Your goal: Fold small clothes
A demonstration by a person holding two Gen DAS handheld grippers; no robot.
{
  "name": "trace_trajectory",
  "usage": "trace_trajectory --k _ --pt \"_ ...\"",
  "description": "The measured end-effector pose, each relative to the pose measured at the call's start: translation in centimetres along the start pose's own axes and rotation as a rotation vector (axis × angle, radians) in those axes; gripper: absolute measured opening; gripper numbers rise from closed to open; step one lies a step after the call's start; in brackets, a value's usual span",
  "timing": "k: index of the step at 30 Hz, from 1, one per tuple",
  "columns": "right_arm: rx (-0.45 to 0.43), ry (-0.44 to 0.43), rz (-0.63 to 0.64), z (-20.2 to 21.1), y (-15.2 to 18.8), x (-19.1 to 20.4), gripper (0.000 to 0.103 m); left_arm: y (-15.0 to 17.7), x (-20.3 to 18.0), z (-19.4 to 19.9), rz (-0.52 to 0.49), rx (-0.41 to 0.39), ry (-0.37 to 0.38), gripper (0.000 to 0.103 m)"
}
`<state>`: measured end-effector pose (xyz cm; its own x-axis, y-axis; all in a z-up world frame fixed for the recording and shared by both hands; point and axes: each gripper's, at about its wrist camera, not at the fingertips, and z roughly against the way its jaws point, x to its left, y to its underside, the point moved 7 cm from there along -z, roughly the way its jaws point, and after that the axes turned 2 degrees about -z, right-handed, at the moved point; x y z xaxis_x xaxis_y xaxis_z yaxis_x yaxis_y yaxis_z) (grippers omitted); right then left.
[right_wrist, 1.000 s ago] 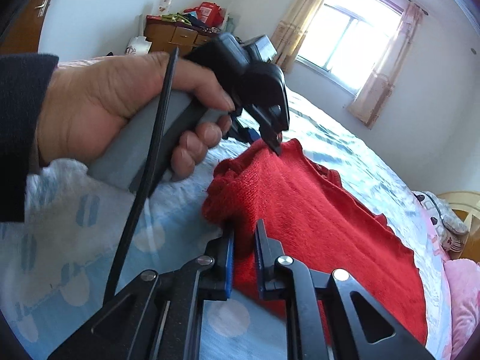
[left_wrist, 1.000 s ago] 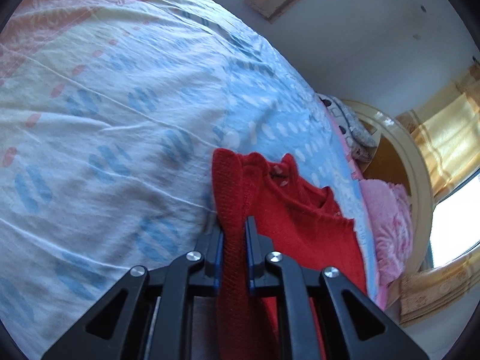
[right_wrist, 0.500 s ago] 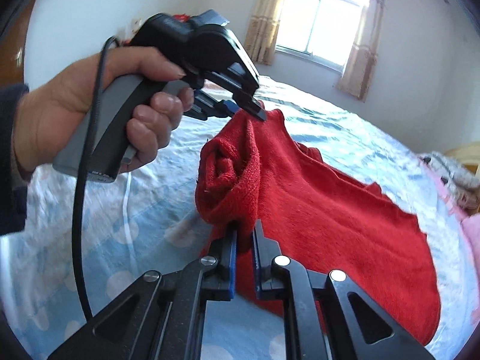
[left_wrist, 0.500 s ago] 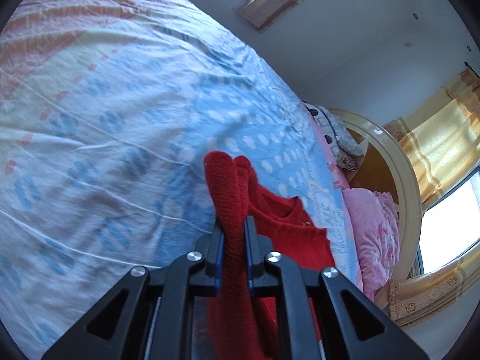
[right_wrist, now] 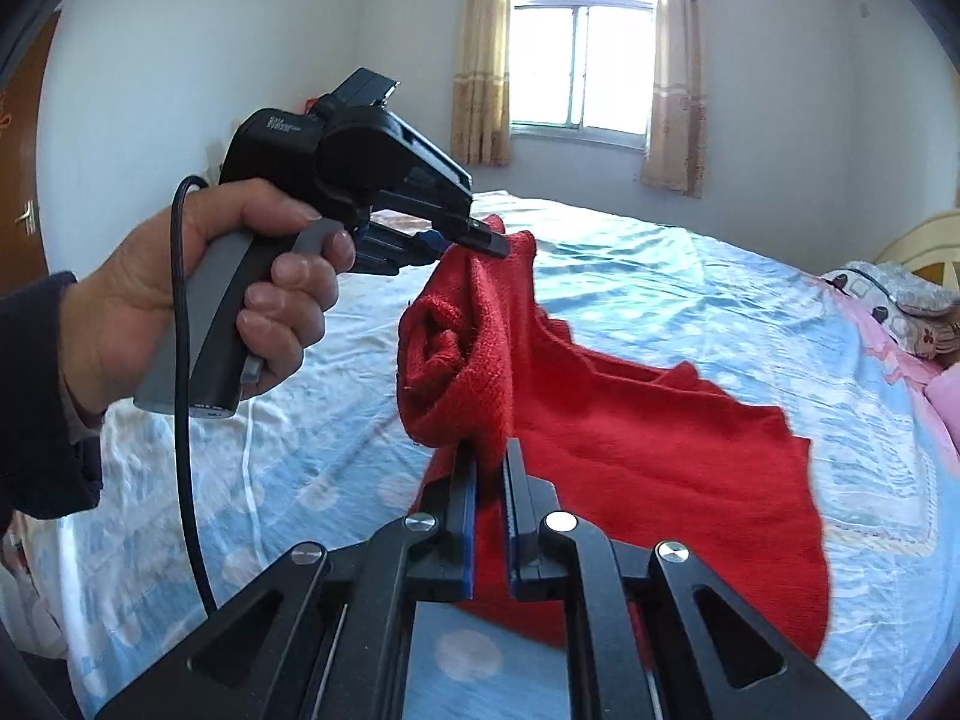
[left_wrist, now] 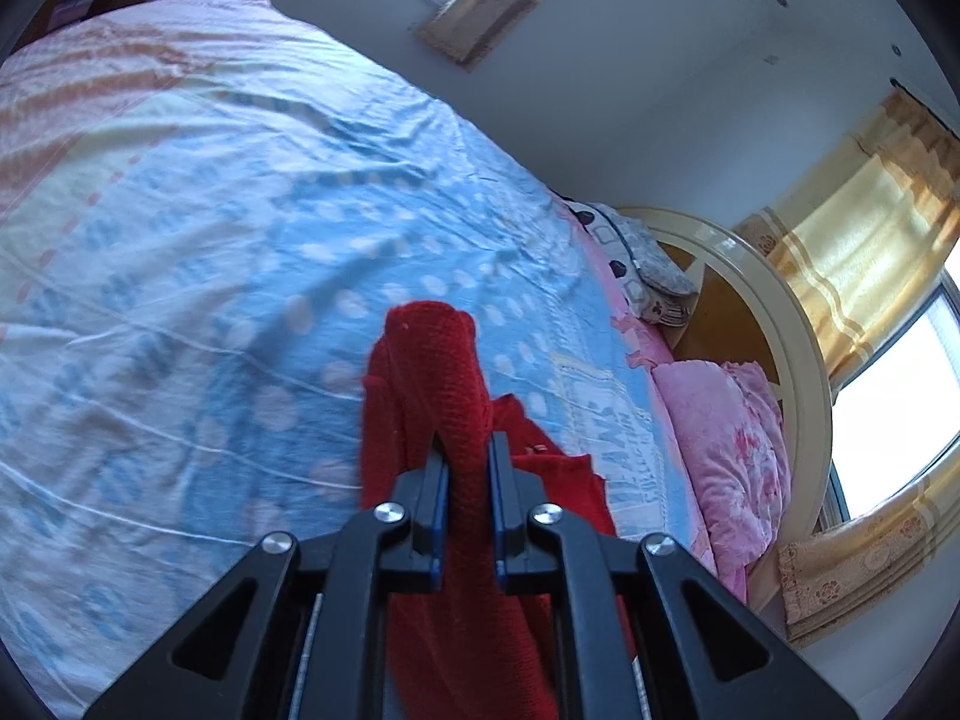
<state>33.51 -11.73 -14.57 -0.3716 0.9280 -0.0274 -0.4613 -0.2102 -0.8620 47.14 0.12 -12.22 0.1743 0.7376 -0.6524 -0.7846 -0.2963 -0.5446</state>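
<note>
Red knit garment (right_wrist: 600, 420) hangs lifted above the blue dotted bed sheet (right_wrist: 690, 288), its far corner pinched in the left tool (right_wrist: 480, 237) and its near bunched edge clamped in the right tool (right_wrist: 491, 468). Far right, a pink quilt (left_wrist: 720, 420) and patterned pillow (left_wrist: 648, 264) lie against the cream headboard (left_wrist: 780, 324); curtains (right_wrist: 480, 60) flank the far window.

We see white walls (right_wrist: 780, 90), bright window (right_wrist: 579, 69) with beige curtains (right_wrist: 672, 72). Bed under blue dotted sheet (left_wrist: 240, 300), cream headboard (left_wrist: 798, 348), pink quilt (left_wrist: 726, 438), patterned pillow (right_wrist: 900, 300). Wooden door (right_wrist: 18, 180) at left.
</note>
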Motion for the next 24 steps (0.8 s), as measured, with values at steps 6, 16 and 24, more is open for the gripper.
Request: trace_trajectory --k 6,16,24 --pt "0.002 0.002 -0.061 1.4 0.5 -2.7 0.006 0.4 -3.6 -1.9 -0.053 0.01 0.024 0.012" --pt "-0.015 0.006 -0.194 4.2 2.0 -7.7 0.006 2.9 -9.1 -5.8 -0.131 0.069 0.047 0.012" --pt "-0.017 0.027 -0.342 5.2 3.1 -11.5 0.006 3.8 -11.5 -8.7 -0.18 0.096 0.003 0.012"
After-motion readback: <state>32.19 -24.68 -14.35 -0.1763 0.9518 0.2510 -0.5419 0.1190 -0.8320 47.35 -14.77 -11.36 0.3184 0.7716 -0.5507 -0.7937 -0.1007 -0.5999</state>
